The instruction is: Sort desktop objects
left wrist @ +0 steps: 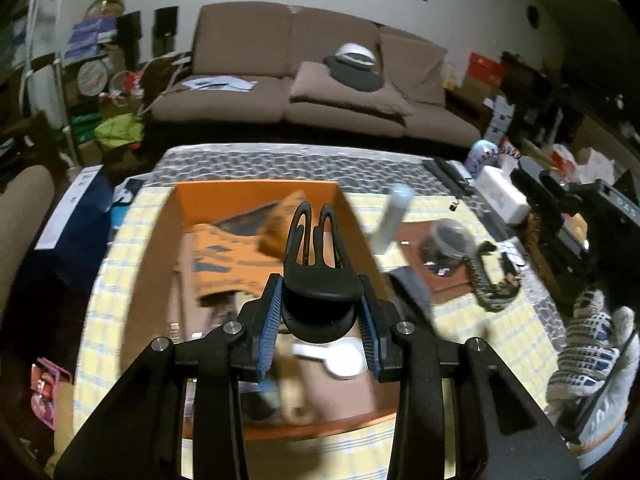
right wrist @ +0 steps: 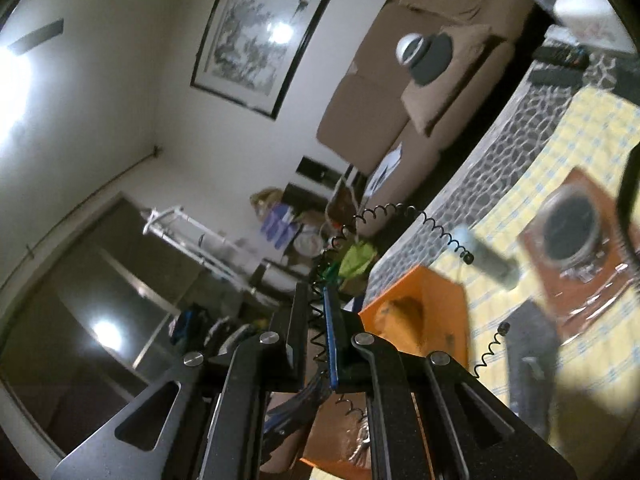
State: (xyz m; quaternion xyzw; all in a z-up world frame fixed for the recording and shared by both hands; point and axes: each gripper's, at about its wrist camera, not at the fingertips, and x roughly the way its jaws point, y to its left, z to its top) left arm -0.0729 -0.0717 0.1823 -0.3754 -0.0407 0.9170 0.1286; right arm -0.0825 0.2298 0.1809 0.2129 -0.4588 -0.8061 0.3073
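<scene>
My left gripper (left wrist: 320, 300) is shut on a black hair claw clip (left wrist: 316, 264) and holds it above the orange box (left wrist: 256, 192) on the yellow checked cloth. The box holds an orange striped item (left wrist: 224, 256) and a white object (left wrist: 336, 356). My right gripper (right wrist: 318, 320) is shut on a black coiled cord (right wrist: 400, 216) that springs out past the fingers. It is tilted and held above the near corner of the orange box (right wrist: 424, 304).
On the cloth to the right lie a light blue tube (left wrist: 394, 216), a brown card with a round clear-lidded case (left wrist: 448, 240), a dark flat item (left wrist: 412, 288) and a patterned band (left wrist: 492, 284). Remotes (left wrist: 448, 172) lie at the table's far edge. A brown sofa (left wrist: 320, 80) stands behind.
</scene>
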